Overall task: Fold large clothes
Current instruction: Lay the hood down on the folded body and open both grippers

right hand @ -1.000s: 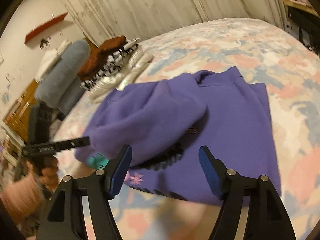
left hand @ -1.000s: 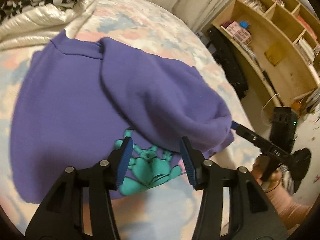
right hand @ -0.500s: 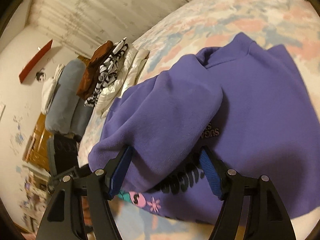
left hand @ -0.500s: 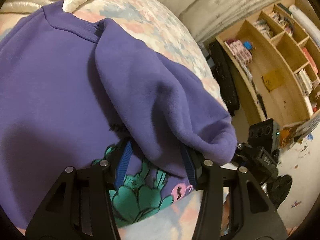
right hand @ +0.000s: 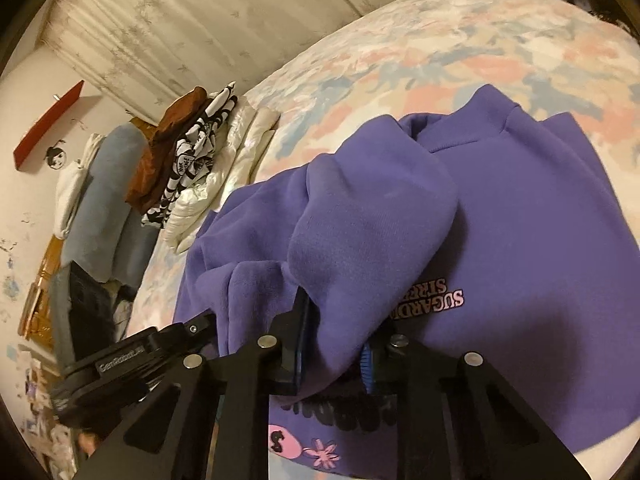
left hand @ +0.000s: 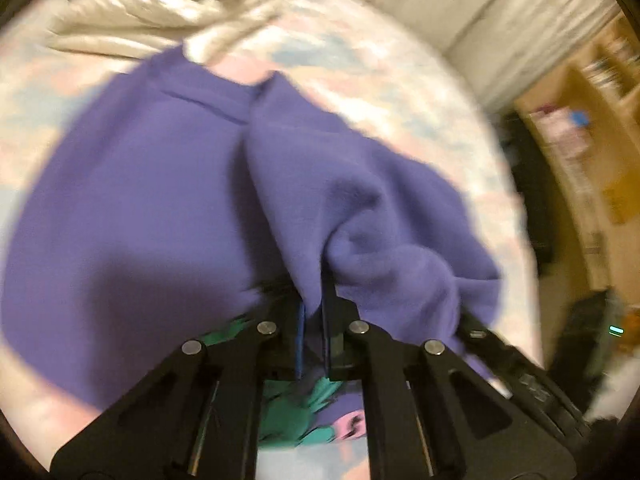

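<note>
A purple sweatshirt [left hand: 152, 208] [right hand: 528, 232] with pink lettering and a green print lies flat on the flowered bedspread [right hand: 440, 44]. One sleeve [left hand: 360, 208] [right hand: 372, 216] is folded across its front. My left gripper [left hand: 314, 304] is shut on the sleeve's end, and the cloth bunches up between its pads. My right gripper [right hand: 334, 328] is closing its jaws on a thick fold of the same sleeve, and the blue pads press into it. Each gripper shows at the edge of the other's view, close beside it.
A stack of folded clothes [right hand: 188, 152] and a white padded garment [left hand: 132, 36] lie at the far end of the bed. Grey-blue pillows [right hand: 104, 200] sit by the wall. A wooden shelf unit [left hand: 580, 128] stands beyond the bed's right edge, and a pale curtain [right hand: 200, 20] hangs behind.
Both grippers moved in over the folded sleeve and went from open to clamped on its cloth. The sleeve end now bunches up between the pads.
</note>
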`<state>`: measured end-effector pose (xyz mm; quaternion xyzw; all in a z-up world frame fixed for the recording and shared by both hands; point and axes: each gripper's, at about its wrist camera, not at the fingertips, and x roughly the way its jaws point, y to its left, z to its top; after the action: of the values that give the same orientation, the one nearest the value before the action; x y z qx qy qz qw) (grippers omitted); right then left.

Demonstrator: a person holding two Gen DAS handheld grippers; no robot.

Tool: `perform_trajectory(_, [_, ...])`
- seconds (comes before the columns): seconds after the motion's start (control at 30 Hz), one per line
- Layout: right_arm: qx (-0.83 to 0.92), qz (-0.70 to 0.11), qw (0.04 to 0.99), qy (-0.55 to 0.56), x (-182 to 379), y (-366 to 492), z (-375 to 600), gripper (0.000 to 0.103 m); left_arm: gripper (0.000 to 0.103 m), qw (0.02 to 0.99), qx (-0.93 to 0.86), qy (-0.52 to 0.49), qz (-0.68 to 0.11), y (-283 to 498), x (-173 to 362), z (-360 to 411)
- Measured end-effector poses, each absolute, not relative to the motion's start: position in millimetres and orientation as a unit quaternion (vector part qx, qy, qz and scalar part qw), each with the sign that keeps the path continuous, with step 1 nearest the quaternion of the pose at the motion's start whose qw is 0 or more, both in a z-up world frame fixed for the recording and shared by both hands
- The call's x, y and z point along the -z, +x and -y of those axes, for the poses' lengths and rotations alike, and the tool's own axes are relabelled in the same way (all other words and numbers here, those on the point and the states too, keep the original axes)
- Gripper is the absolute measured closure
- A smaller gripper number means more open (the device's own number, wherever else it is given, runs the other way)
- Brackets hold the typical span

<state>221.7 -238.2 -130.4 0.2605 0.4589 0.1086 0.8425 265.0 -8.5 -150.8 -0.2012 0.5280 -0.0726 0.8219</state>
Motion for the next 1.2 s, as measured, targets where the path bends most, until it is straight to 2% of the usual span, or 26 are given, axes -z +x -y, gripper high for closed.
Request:
perform_trajectory(0.17, [-0.093,-0.479,0.83,0.269,132,197,230,0.085,0.099,0.825,0.025,-0.147,-0.545,249,146,13])
perform_trajectory(0.3, [-0.078,-0.506,0.823,0.245,162,179,224,0.085,0.098,0.815,0.016,-0.122,-0.566,241,180,14])
perform_trajectory(0.47, [-0.089,-0.502,0.825,0.246,168,174,223,0.083,0.098,0.838,0.03,-0.095,-0.537,235,185,25])
perform_trajectory(0.53, [-0.094,-0.502,0.823,0.247,164,172,224,0.071,0.098,0.842,0.043,-0.094,-0.529,235,179,28])
perform_trajectory(0.67, [-0.084,-0.49,0.839,0.221,146,162,233,0.058,0.092,0.846,0.064,-0.099,-0.52,229,170,23])
perform_trajectory(0.73, [-0.082,-0.475,0.853,0.201,132,155,236,0.057,0.09,0.851,0.066,-0.096,-0.513,218,165,0])
perform_trajectory(0.93, [-0.072,-0.413,0.901,0.111,86,125,240,0.057,0.09,0.883,0.05,-0.064,-0.461,178,126,-16])
perform_trajectory(1.2, [-0.101,-0.387,0.914,0.069,63,143,215,0.06,0.09,0.901,0.093,-0.057,-0.42,194,105,0])
